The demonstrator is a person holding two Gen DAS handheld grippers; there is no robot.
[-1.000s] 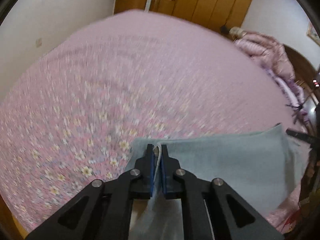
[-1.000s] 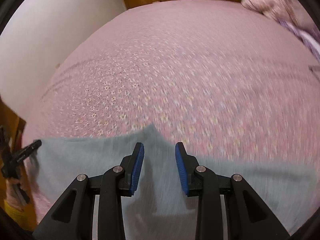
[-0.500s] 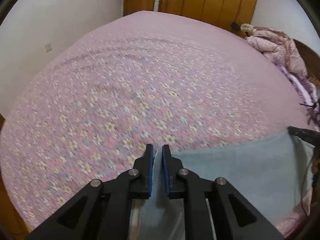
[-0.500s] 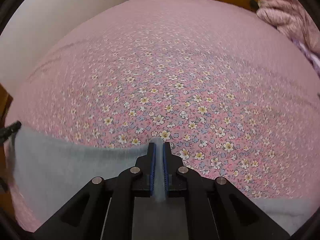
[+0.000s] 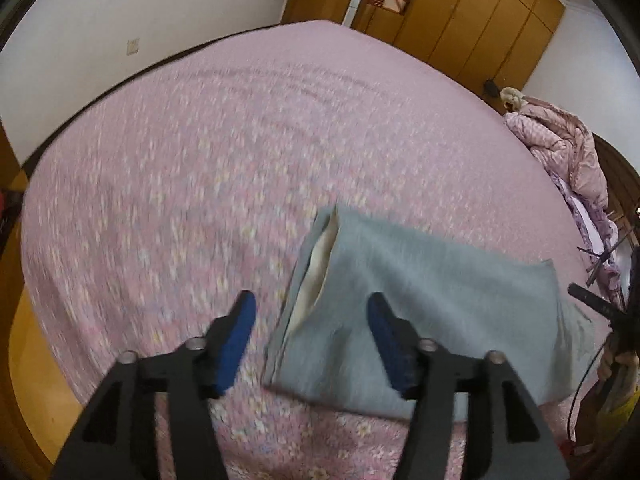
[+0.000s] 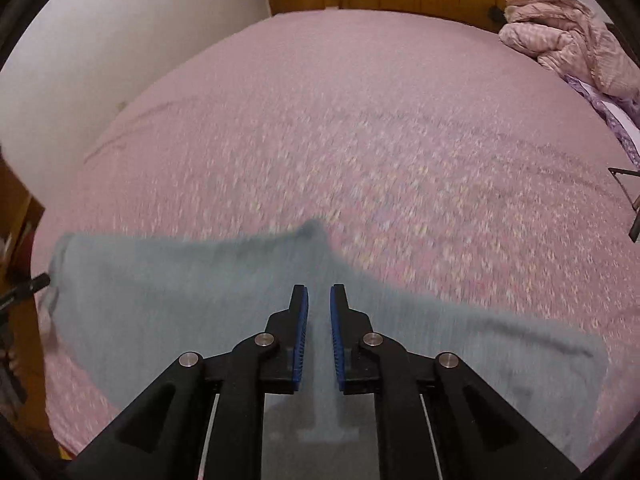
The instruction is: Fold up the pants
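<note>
while unlabelled, pants (image 5: 420,292) on bedspread (image 5: 224,152)

Left gripper (image 5: 312,316) spread wide, blue pads (image 5: 236,338) far apart, nothing between them; raised above the near left edge of the grey pants (image 5: 420,304), left finger out past that edge, right finger over the cloth; right gripper (image 6: 319,304) with jaws narrowly parted, blue pads (image 6: 301,336) close together with a slim gap, no cloth visibly pinched; pointed forward over the near middle of the pants (image 6: 168,300), just short of their raised far corner; both blurred.
</note>
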